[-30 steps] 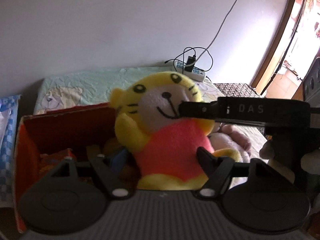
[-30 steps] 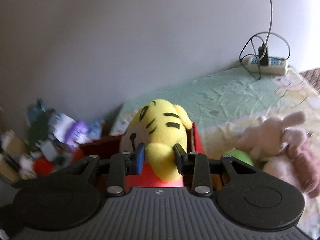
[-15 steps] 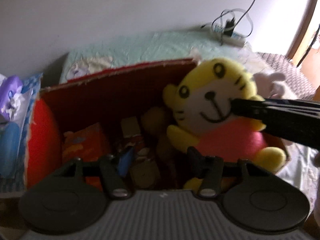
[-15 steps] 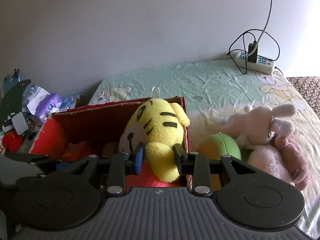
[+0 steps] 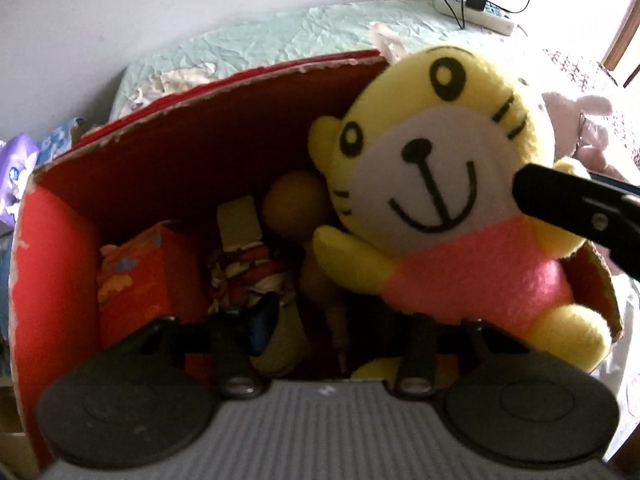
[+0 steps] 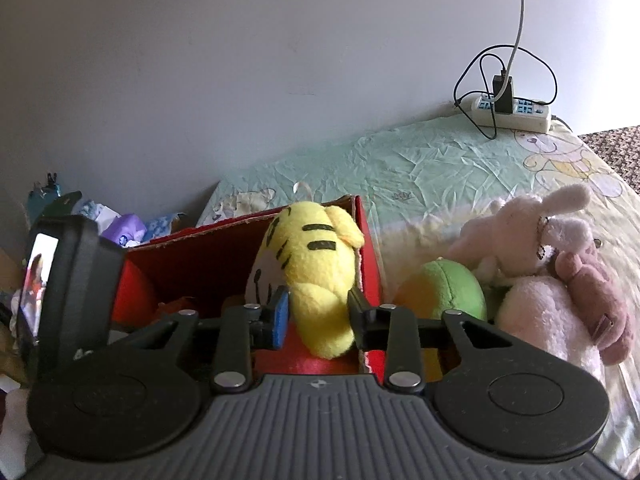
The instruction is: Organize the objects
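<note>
1. Far to the left of the left gripper (image 5: 340,328), outside the red box (image 5: 52,264), lay a purple packet (image 5: 16,168).
2. The left gripper pointed steeply down into the box, with both fingers below its rim. They were drawn in close, though a gap showed between the tips. It was too dark and blurred there to tell whether they pinched anything.
3. Just left of the left finger stood an orange packet (image 5: 136,268). Beyond that finger lay a crumpled wrapper (image 5: 252,272).
4. Beyond the gap between the fingers sat a brown round thing (image 5: 292,204), against the box's back wall.
5. The tiger toy (image 5: 432,168) was in the right end of the box, beyond and to the right of the left gripper's right finger. It was upright, facing that gripper, and one yellow foot reached over the torn right edge.
6. The right gripper (image 6: 318,316) pinched the toy from behind. A yellow limb sat between its fingers, both pads pressed on the plush, and the jaws were closing.
7. Right of the right gripper's right finger, outside the box, lay a green ball (image 6: 452,288) on the bed sheet (image 6: 420,160).
8. Further right lay a pink rabbit (image 6: 532,232), touching the ball's far side.
9. Well beyond the fingers, against the wall, was a power strip (image 6: 512,112).
</note>
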The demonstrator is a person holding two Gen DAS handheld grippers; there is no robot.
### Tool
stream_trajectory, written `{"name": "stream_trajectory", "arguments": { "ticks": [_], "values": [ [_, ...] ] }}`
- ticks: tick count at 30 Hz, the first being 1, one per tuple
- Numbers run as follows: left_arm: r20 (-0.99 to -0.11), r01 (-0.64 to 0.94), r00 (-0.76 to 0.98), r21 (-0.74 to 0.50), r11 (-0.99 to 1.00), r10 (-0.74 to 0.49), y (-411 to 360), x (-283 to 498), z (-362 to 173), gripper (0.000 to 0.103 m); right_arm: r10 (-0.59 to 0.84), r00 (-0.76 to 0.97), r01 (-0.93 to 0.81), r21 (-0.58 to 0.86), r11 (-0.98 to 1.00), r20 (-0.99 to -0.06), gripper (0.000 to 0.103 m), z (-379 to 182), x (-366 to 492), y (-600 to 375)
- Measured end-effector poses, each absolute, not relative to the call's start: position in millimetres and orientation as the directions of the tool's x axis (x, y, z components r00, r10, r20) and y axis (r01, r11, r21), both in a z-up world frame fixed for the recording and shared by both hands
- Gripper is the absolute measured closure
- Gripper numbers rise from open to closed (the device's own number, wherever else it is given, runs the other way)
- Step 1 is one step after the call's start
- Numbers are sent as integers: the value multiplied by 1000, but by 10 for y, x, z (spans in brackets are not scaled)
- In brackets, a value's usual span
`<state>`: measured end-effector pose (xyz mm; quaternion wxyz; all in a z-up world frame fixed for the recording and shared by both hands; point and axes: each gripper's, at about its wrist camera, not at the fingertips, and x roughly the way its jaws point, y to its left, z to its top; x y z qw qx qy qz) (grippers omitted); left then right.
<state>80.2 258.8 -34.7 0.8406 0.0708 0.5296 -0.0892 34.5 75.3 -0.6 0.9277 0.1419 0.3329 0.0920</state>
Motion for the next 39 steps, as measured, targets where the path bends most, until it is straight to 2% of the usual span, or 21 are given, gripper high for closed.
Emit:
{"name": "stream_trajectory", "arguments": {
  "ticks": [11, 23, 34, 39],
  "values": [
    [-915, 263, 402, 79, 962, -35, 2391, 847, -423, 63, 323, 741, -65, 415, 907, -589, 75, -150, 370, 675],
    [-922, 257, 385, 59, 965, -46, 2406, 852, -469, 63, 316, 759, -80, 399, 913, -570, 75, -195, 362, 703],
    [-915, 259, 404, 98, 961, -16, 2350, 789, -458, 62, 318, 781, -102, 393, 914, -538, 76, -216, 313, 673],
    [-907, 264, 421, 134, 955, 11, 2292, 729, -451, 59, 323, 791, -118, 388, 914, -520, 76, -230, 289, 667]
  ]
}}
